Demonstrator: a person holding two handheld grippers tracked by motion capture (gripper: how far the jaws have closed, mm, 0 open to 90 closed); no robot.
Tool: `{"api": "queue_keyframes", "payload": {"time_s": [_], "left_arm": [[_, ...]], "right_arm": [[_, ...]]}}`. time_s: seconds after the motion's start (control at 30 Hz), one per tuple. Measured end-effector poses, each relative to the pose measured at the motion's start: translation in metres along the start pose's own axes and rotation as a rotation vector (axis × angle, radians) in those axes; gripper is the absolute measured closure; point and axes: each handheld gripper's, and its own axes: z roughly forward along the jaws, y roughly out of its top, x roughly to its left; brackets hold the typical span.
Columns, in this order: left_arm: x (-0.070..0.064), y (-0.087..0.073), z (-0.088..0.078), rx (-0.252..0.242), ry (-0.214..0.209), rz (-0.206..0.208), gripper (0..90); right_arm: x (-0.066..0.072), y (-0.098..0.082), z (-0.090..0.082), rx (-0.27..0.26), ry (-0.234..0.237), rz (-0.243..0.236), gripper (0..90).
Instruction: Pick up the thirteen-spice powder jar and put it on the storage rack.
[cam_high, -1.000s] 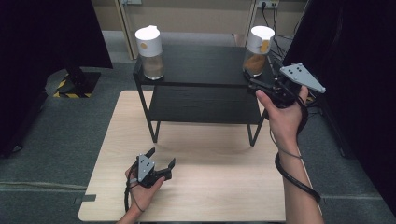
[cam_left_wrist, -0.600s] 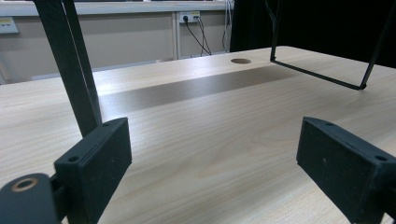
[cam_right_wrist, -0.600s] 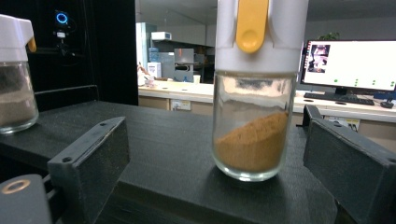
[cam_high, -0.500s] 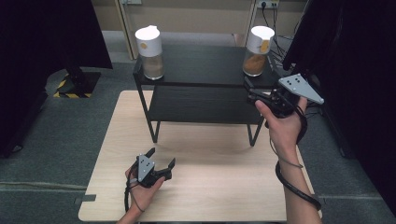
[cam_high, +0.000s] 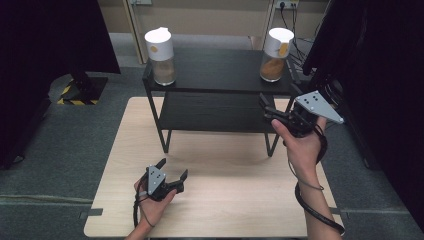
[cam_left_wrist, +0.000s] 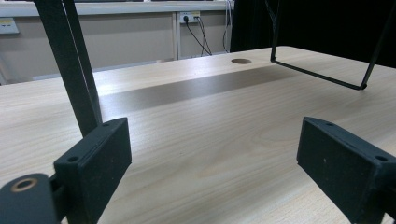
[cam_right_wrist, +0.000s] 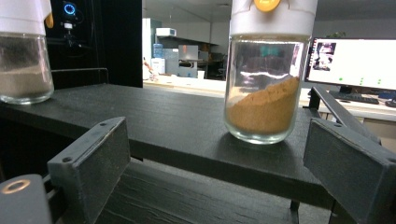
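A black two-shelf rack (cam_high: 220, 70) stands at the back of the wooden table (cam_high: 225, 200). On its top shelf are two white-lidded glass jars: one with pale brown powder (cam_high: 160, 55) at the left, one with orange powder (cam_high: 275, 55) at the right. My right gripper (cam_high: 264, 107) hovers open in front of the rack's right end, below and short of the orange jar. In the right gripper view that jar (cam_right_wrist: 266, 93) stands beyond the open jaws (cam_right_wrist: 215, 172), not touched. My left gripper (cam_high: 174, 168) rests open low over the table's front left, holding nothing.
In the left gripper view the bare tabletop (cam_left_wrist: 210, 121) stretches ahead, with a rack leg (cam_left_wrist: 74, 65) close at the left and a cable hole (cam_left_wrist: 241, 61) farther off. Dark curtains (cam_high: 380, 75) hang at both sides. A monitor (cam_right_wrist: 355, 58) glows behind the rack.
My right gripper has dropped and drawn back from the orange jar toward the table's near side. The left gripper has stayed where it was.
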Motion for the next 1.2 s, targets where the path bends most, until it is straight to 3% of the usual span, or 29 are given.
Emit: {"api": "queue_keyframes", "payload": {"time_s": [1.2], "left_arm": [[-0.001, 0.000, 0.000, -0.001, 0.003, 0.007, 9.7]], "right_arm": [[-0.002, -0.046, -0.027, 0.067, 0.002, -0.001, 7.5]]}}
